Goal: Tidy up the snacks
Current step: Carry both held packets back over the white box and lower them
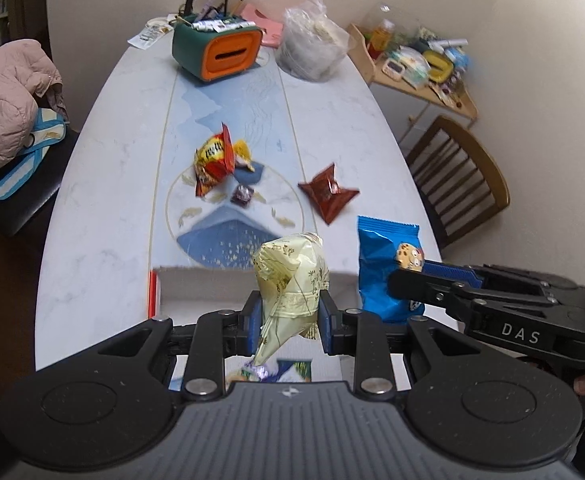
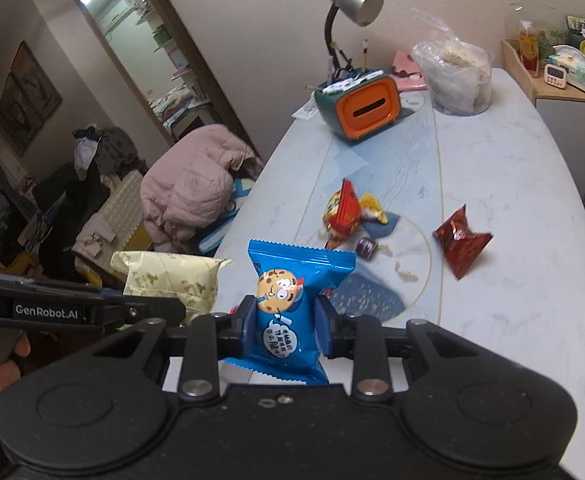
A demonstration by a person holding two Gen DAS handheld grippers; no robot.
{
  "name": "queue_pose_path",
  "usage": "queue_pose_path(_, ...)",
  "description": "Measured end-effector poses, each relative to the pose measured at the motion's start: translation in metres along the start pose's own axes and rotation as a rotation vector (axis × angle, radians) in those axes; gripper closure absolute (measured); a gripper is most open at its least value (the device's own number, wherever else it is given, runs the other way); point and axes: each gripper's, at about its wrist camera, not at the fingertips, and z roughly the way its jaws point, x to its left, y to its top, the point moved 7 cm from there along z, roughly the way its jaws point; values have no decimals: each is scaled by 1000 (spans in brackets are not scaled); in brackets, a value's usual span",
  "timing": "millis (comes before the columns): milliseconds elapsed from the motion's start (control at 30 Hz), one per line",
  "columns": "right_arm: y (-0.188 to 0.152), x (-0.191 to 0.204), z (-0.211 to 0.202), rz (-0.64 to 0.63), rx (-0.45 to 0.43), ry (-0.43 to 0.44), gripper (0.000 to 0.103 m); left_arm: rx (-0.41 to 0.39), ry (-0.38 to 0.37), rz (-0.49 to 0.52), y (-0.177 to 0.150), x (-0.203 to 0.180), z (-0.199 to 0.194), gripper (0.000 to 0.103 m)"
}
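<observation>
While both tools hang above the near end of the table [image 1: 104,184], the left hand-held gripper [image 1: 290,314] sits at the bottom centre of its own view, its blue pads pressed narrowly against a pale yellow snack packet [image 1: 292,280] that stands up between them. Just below that packet, through the gap in the frame, a white box [image 1: 196,292] with a red edge shows, with some wrappers lying low in the picture. At lower right of the left view the right hand-held gripper [image 1: 406,280] reaches in from the side, clamped on a blue cookie packet [image 1: 384,260]; in its own view the same packet fills the lower centre, pinched at its waist by the pads, with the cartoon cookie facing the camera. Farther up the table, near mid-frame, lie a red-and-yellow snack bag [image 1: 212,160], a small dark purple candy [image 1: 241,194] just beside it, and a dark red foil packet [image 1: 328,194] apart to the right. Toward the top of the frame stand a green and orange desk organiser [image 1: 216,50] holding pens, a clear plastic bag [image 1: 312,48] and a lamp [image 2: 352,0].
</observation>
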Motion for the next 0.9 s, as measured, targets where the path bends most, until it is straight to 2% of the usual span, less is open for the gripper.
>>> queue_pose_path(433,-75,-5,47,60,158,-29,74,140,25,-35,-63,24,50,76)
queue_pose_path(633,-104,-12,75,93,228,-43,74,179,66,-49,-85,39,80,76)
queue_pose_path(900,-138,-17,100,87,289,-85,74,179,110,-16,-98,49,109,76)
